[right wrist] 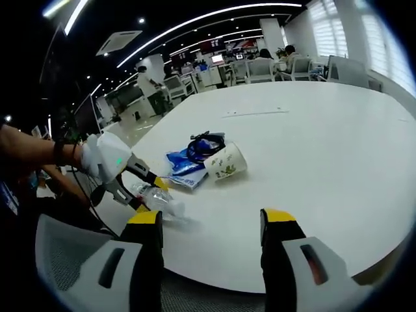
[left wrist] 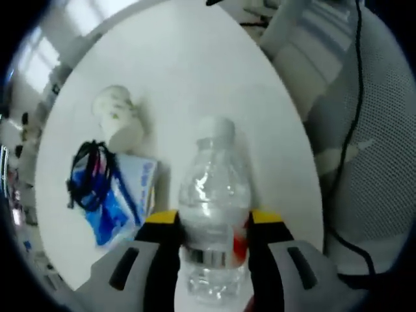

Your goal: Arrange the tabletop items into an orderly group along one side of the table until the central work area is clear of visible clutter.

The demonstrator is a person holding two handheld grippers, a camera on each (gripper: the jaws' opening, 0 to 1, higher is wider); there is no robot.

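A: Bottom of the clear water bottle (left wrist: 211, 214) cut off at the edge of the left gripper view, label half hidden behind the yellow-tipped jaws. Left gripper (left wrist: 211, 227) clamped on it, one jaw pressed to each side, white cap pointing away.

B: Seen from the right gripper view, the same bottle (right wrist: 156, 197) blurred, hard to make out, pinched in the left gripper (right wrist: 144, 192) near the white table (right wrist: 325, 149) edge. Right gripper (right wrist: 211, 227) spread wide, nothing between the jaws.

A: Beyond the bottle, a tipped paper cup (left wrist: 118, 118) touching a blue packet (left wrist: 120, 195) with a black cord (left wrist: 88, 170) coiled on top.

B: Same cluster here: cup (right wrist: 225, 162), packet (right wrist: 183, 168), cord (right wrist: 205, 144). Print on the packet unreadable. Office desks and people far behind.
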